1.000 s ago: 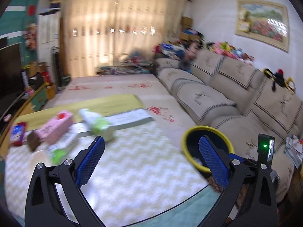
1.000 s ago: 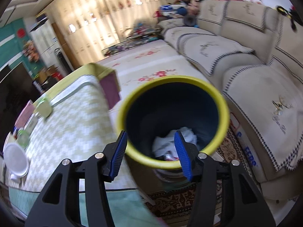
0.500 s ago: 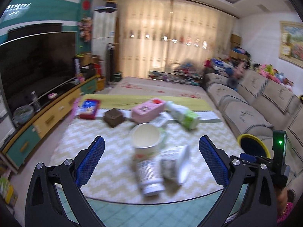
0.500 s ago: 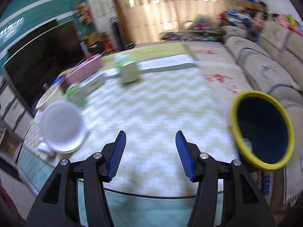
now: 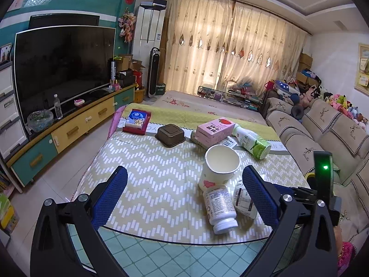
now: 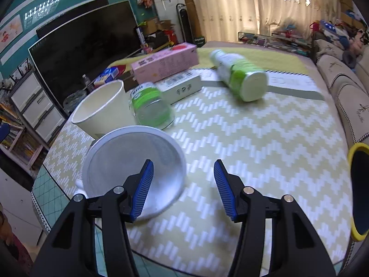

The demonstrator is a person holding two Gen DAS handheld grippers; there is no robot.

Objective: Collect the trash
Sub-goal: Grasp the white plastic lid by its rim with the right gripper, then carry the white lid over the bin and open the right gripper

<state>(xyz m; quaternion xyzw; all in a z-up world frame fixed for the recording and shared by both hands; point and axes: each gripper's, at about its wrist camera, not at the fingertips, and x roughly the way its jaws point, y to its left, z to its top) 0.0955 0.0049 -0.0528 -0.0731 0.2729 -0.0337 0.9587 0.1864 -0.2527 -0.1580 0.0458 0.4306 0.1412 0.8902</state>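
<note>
right tool (image 6: 183,190): spread wide, empty | just ahead-left: white lidded plastic bottle on its side (image 6: 136,168) | judged light, rigid, slick | grip across body | left tool (image 5: 184,198): wide, empty

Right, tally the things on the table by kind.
Bottles: 3 (green bottle, white bottle, small bottle)
Boxes: 3 (pink box, white box, red box)
Cups: 1 (paper cup)
Tubs: 1 (brown tub)
Total: 8
</note>
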